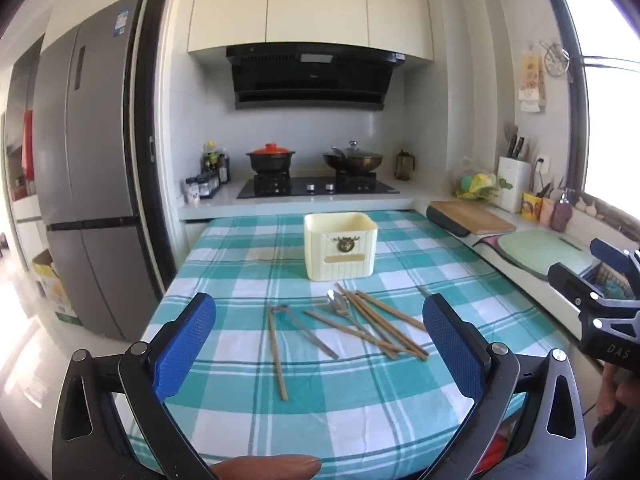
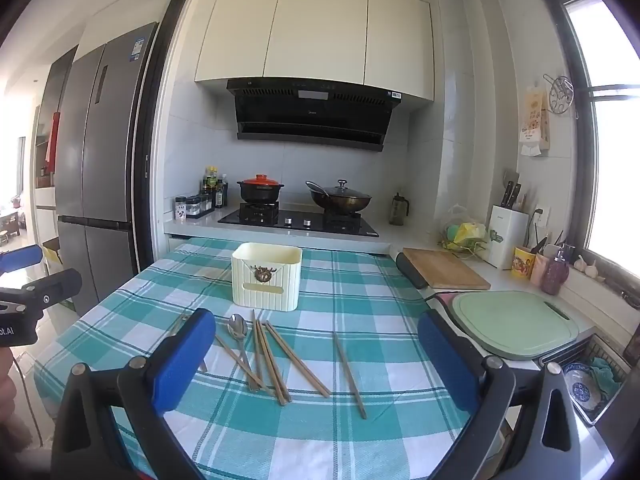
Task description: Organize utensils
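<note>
Fridge [image 1: 84, 168], range hood [image 2: 312, 114], green cutting board [image 2: 516, 322]

You've got bright window [image 2: 612, 168] on right, white cabinets [image 2: 320, 28] over black hood [image 2: 312, 114], steel fridge [image 1: 92, 160] left, pale tiled wall [image 2: 200, 152].

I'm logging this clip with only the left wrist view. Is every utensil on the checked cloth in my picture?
Observer: Not quite. The right wrist view shows a lone chopstick lying apart, to the right of the pile with the spoon. It is mostly hidden in your view.
Operator: Are the right tongs holding anything?
Observer: No. The right tongs are open, and there is only cloth between the pads.
Operator: What's hidden behind them on my side?
Observer: A blue-patterned bowl, lower down past the near edge of the green board.
</note>
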Available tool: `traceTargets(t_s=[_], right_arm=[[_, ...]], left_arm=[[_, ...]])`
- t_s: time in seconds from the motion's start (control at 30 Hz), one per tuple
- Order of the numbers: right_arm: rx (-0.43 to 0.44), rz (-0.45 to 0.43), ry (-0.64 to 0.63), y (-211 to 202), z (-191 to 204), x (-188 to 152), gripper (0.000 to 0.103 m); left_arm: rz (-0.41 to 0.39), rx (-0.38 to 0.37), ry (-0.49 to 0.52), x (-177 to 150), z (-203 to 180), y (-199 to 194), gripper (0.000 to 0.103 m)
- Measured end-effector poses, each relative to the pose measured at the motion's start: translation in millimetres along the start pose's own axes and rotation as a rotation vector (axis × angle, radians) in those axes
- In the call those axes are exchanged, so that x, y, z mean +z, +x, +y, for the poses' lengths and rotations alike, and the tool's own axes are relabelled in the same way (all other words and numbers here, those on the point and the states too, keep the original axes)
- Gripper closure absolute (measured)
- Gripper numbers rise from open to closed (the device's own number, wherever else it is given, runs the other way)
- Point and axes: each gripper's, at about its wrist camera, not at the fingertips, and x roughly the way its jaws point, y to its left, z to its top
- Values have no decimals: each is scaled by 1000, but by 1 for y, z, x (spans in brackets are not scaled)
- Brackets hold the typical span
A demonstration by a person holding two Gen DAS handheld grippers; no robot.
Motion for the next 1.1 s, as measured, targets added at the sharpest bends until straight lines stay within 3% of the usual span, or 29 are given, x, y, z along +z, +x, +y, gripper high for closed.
traceTargets(t_s=[1.1], right_arm=[[-4, -10, 26, -3, -6, 1, 0]], left_arm=[[28, -14, -23, -6, 1, 7, 0]])
